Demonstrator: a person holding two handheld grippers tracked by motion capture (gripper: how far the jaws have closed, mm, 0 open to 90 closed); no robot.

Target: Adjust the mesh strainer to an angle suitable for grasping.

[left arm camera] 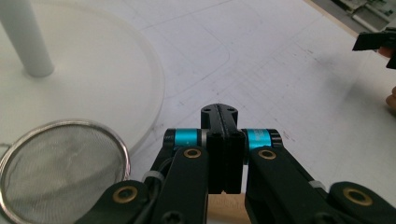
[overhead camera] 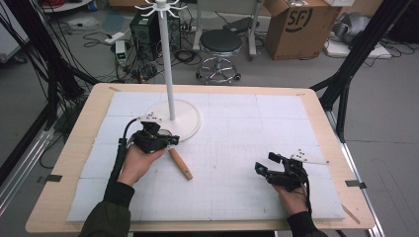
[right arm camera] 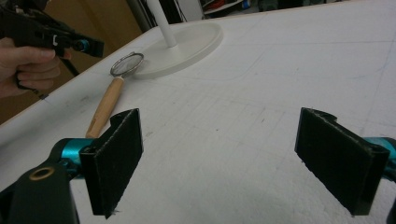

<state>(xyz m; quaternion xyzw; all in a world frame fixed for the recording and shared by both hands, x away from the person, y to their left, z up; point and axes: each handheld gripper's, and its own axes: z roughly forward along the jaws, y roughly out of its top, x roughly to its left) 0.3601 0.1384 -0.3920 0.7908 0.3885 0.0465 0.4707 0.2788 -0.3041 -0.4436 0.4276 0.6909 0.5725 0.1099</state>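
A small mesh strainer with a wooden handle (overhead camera: 181, 164) lies on the white mat. Its wire head (left arm camera: 60, 163) rests against the round base (overhead camera: 188, 121) of a white hanger stand (overhead camera: 168, 64). My left gripper (overhead camera: 175, 139) hovers just above the strainer's head end with its jaws pressed together on nothing; the handle's wood (left arm camera: 226, 207) shows below them. In the right gripper view the left gripper (right arm camera: 88, 46) is clear of the strainer (right arm camera: 126, 64). My right gripper (overhead camera: 259, 168) sits at the mat's near right, wide open (right arm camera: 219, 154), with bare mat between its pads.
The stand's pole (left arm camera: 28, 42) rises at the mat's far left. The wooden table edge (overhead camera: 316, 98) frames the mat. Beyond the table stand a black stool (overhead camera: 221, 44), a cardboard box (overhead camera: 301, 24) and black frame legs (overhead camera: 346, 74).
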